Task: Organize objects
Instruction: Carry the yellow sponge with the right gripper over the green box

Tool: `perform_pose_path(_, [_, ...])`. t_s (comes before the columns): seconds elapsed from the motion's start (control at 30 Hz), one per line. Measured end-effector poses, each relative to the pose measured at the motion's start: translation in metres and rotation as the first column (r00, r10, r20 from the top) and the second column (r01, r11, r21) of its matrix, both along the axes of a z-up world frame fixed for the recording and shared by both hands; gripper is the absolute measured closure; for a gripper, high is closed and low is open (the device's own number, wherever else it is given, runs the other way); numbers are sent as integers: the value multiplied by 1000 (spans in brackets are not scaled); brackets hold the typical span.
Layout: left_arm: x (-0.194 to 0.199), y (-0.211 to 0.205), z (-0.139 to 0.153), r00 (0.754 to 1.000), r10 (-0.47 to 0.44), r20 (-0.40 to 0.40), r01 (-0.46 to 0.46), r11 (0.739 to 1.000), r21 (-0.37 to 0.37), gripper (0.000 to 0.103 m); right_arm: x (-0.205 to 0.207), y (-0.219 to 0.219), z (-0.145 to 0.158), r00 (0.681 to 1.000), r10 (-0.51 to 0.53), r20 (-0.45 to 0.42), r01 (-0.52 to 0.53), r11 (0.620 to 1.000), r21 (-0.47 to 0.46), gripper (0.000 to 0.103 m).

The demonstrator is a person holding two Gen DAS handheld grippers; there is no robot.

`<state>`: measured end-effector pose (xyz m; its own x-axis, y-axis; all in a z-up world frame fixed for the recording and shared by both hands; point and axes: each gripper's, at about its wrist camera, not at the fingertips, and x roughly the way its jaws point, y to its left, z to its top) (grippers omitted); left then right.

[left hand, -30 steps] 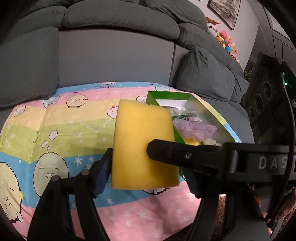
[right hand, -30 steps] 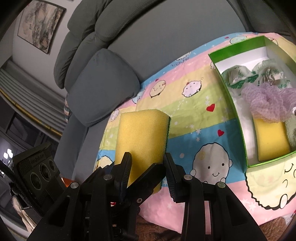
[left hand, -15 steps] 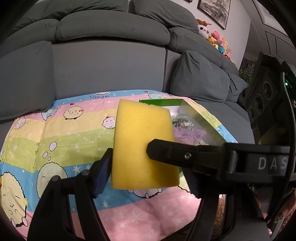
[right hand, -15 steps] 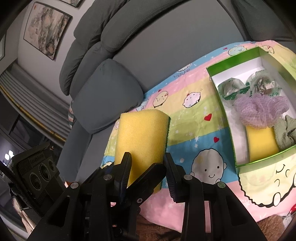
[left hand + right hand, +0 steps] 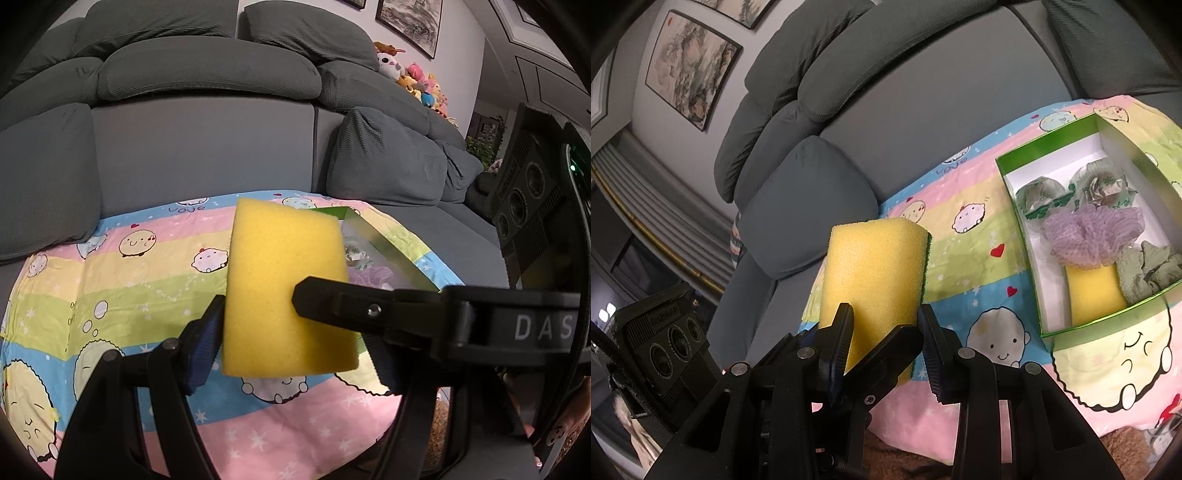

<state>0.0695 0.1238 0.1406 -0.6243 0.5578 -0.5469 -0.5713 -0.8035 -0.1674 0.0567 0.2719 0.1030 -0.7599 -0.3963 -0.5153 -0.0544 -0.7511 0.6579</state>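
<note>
Sponge (image 5: pixel 284 273) (one, in left tool (image 5: pixel 293 334)) higher

White letters "DAS" — cut off by the frame's right edge — stand on the black gripper body (image 5: pixel 532 326) at lower right of the left wrist view. On the cartoon blanket (image 5: pixel 110 280), small writing near its top edge is too unclear to read.

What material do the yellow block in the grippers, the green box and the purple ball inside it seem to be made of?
Yellow block: soft open-cell foam, matte and finely pored, with a thin dark green scouring layer on one side, so probably a kitchen sponge.
Green box: apparently cardboard with thin, straight walls, glossy green outside and plain white inside.
Purple ball: gathered fine mesh, likely nylon netting, ruffled and semi-transparent.
</note>
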Motion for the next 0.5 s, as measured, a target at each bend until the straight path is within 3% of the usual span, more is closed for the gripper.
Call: perform_pose_path(0.5, [4, 21, 9, 998, -61, -32, 60, 998, -18, 34, 17, 22, 9, 997, -63, -33, 63, 998, -5, 64])
